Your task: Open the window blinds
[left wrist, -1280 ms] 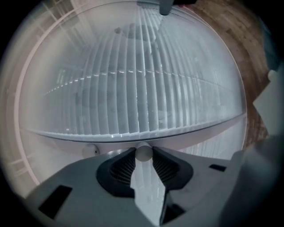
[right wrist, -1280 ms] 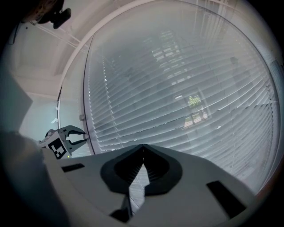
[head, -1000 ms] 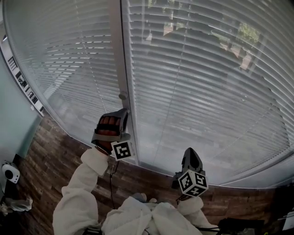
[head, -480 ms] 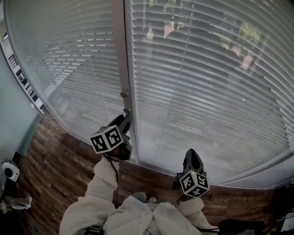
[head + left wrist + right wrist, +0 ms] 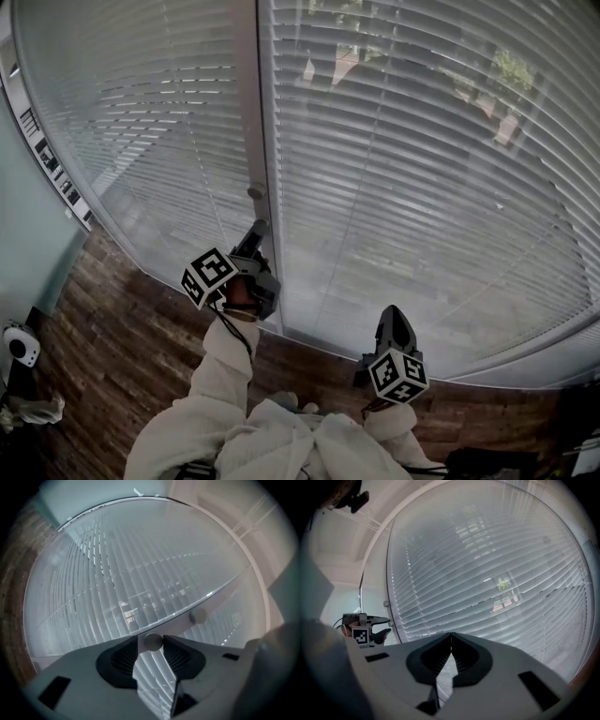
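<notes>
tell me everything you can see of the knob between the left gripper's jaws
The knob is small, round and pale grey, smooth like plastic or metal, seen end-on. It sits on the light frame strip dividing the two slatted blinds, with a second knob further along the strip. The left gripper points at it. Its jaws have just been opening and now flank the knob, with a sliver of gap on one side, so it looks unclamped. The head view hides it behind that gripper.
</notes>
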Motion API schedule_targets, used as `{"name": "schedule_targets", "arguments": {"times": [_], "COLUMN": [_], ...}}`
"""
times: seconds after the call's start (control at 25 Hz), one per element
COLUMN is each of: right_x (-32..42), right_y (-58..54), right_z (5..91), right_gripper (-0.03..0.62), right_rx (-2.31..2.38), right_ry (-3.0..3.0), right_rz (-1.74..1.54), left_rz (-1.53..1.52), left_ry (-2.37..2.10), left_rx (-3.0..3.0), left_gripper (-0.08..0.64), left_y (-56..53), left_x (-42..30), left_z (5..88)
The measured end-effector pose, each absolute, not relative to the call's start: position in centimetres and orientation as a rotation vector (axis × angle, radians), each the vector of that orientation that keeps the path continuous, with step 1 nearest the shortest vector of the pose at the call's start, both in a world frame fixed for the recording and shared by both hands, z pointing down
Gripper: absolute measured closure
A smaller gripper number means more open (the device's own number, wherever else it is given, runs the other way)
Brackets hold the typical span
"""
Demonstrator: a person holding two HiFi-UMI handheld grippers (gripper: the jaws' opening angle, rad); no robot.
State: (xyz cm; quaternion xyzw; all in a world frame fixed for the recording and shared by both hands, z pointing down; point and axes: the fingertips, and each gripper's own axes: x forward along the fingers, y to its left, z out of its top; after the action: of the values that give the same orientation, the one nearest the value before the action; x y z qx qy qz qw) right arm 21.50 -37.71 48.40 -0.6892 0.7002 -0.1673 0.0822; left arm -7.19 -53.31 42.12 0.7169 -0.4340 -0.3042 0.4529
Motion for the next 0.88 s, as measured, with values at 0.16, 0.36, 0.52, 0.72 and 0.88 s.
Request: {"name": "schedule_targets", "arguments": {"times": [0.16, 0.36, 0.52, 0.72, 0.88], "right_x": [21.4, 22.1, 22.9, 23.2, 22.9], "right_y": [-37.9, -37.7, -37.4, -37.6, -37.8], "right_z": [48.3, 48.2, 48.1, 47.9, 47.3], "right_gripper": [0.578, 0.578, 0.578, 0.578, 0.578], "right_rx": [-2.049, -2.051, -2.059, -2.055, -2.045], "right_ry": [2.093, 2.085, 2.065, 2.071, 2.092], "right_rz": [-0.498, -0.493, -0.486, -0.479, -0.478], "left_rz": [-0.73, -0.753, -0.608, -0.309, -0.093], "left_ry": [-1.102, -1.127, -1.271, -1.48, -1.646], "left_rx": [1.758, 1.758, 1.883, 2.075, 2.185], "left_gripper": [0.434, 0.436, 0.437, 0.437, 0.437], "left_y": [-53.9, -53.8, -53.6, -53.5, -53.3], "left_x": [-7.0, -7.1, -7.0, -6.7, -7.0], "left_z": [41.9, 41.8, 41.7, 41.8, 40.6]}}
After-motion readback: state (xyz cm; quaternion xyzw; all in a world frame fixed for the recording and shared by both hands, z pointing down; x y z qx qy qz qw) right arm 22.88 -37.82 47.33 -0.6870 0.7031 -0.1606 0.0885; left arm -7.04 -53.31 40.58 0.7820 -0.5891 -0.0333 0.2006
